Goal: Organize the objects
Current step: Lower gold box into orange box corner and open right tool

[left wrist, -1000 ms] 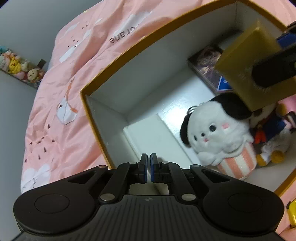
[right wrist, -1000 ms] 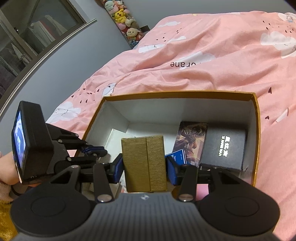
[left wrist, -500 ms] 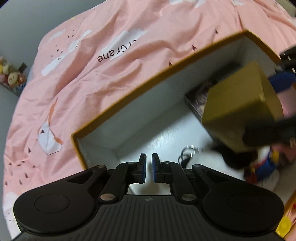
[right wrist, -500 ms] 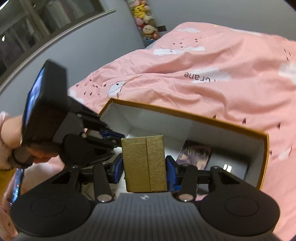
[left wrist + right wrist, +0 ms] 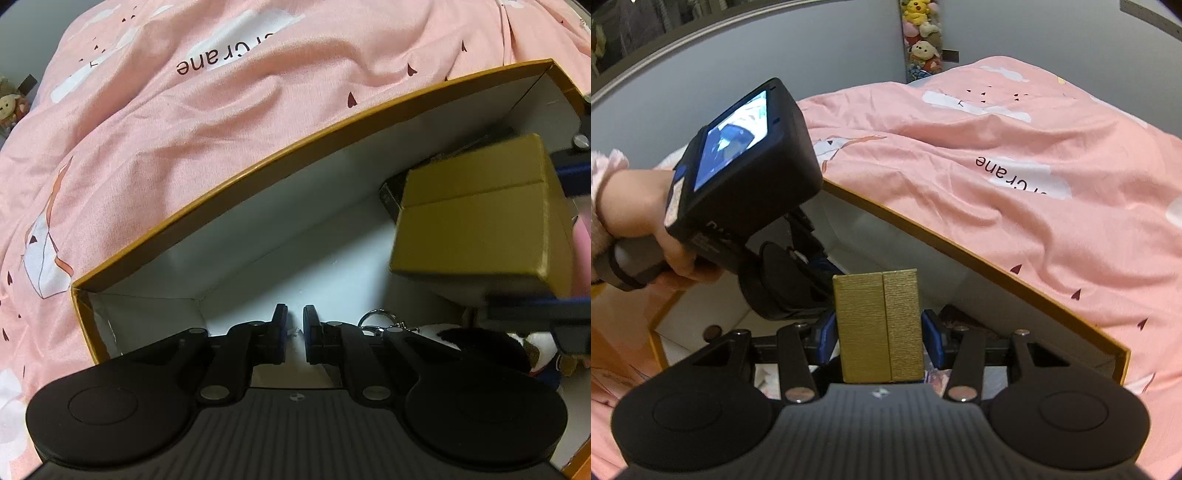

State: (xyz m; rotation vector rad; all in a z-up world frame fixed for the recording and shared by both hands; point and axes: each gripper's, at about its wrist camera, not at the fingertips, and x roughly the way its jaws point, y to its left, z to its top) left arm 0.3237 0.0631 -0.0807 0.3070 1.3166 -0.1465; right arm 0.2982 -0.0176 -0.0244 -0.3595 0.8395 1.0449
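A gold textured box (image 5: 878, 325) sits between the blue pads of my right gripper (image 5: 878, 334), which is shut on it. The same gold box (image 5: 476, 225) hangs at the right of the left wrist view, over the inside of the big orange-rimmed storage box (image 5: 280, 155). My left gripper (image 5: 294, 334) is shut and holds nothing; it points down at the white floor in the storage box's left corner. A white plush with black ears (image 5: 480, 339) and its key ring (image 5: 373, 318) peek out beside the left gripper's frame.
The storage box lies on a bed with a pink duvet (image 5: 1015, 155). A dark flat box (image 5: 391, 192) lies in it behind the gold box. A hand (image 5: 646, 206) holds the left gripper's handle. Plush toys (image 5: 921, 40) stand by the grey wall.
Both hands have swung across the storage box, which now sits at a slant in both views. The white plush has slipped almost out of the left wrist view. The gold box stays gripped.
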